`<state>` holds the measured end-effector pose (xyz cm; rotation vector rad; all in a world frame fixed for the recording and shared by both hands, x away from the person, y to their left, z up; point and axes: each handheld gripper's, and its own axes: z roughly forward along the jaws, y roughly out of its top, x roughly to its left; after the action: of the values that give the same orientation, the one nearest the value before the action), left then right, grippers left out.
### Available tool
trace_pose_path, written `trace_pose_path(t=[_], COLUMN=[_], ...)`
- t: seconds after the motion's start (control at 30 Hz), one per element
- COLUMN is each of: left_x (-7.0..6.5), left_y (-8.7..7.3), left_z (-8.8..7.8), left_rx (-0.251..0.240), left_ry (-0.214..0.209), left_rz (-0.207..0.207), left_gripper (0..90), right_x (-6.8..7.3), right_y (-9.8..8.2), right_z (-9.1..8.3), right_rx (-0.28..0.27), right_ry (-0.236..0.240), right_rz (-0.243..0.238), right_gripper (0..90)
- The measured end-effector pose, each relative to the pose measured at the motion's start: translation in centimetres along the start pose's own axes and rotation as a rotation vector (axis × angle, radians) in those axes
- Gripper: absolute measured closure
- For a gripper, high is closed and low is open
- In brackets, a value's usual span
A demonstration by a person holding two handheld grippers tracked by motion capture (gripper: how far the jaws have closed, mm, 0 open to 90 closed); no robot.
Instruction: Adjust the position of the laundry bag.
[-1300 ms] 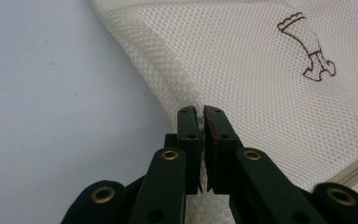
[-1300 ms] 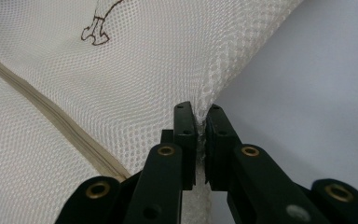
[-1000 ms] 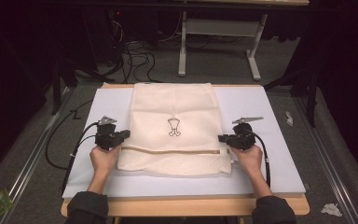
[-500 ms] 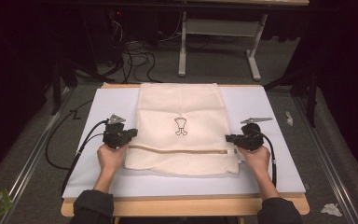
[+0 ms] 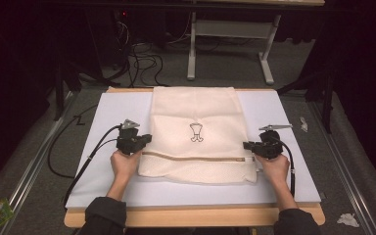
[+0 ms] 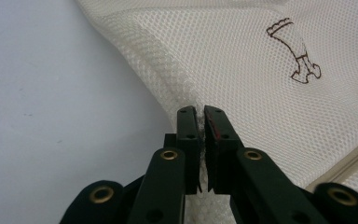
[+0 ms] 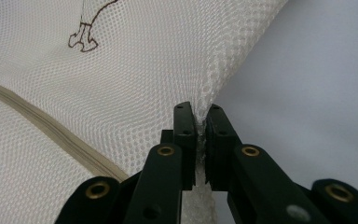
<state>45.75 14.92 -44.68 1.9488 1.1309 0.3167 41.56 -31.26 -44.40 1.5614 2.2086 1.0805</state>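
Both claws, left and right, dragged one mesh bag rightward

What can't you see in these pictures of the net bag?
- Inside of the mesh laundry bag: high view, its own cloth covers it.
- Little brown drawing: right gripper view, cut off by the top edge.
- Bag edge where the left gripper and right gripper pinch: hidden by the fingers.

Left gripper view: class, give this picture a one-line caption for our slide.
The left gripper, jaws shut on the side edge of a cream mesh laundry bag lying on a white board.
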Motion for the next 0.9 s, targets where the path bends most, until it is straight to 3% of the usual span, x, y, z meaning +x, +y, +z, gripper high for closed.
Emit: trace_pose_path(t=[0.27,0.67,0.9], left_x=[-0.4,-0.6,-0.6], left_y=[-0.1,-0.4,-0.7], left_z=[1.3,1.3,1.7], left_rx=[0.019,0.005,0.02], left_ry=[-0.006,0.014,0.02], left_rz=[0.002,0.038,0.045], left_gripper=[84.7,81.5,82.5], right_x=[-1.3,-1.3,-1.4], right_y=[-0.6,-0.8,-1.1], right_z=[-0.3,0.1,0.3], right_rx=[-0.002,0.002,0.0], right_ry=[-0.022,-0.047,-0.049], right_rz=[0.035,0.017,0.018], right_gripper=[85.6,83.6,81.7])
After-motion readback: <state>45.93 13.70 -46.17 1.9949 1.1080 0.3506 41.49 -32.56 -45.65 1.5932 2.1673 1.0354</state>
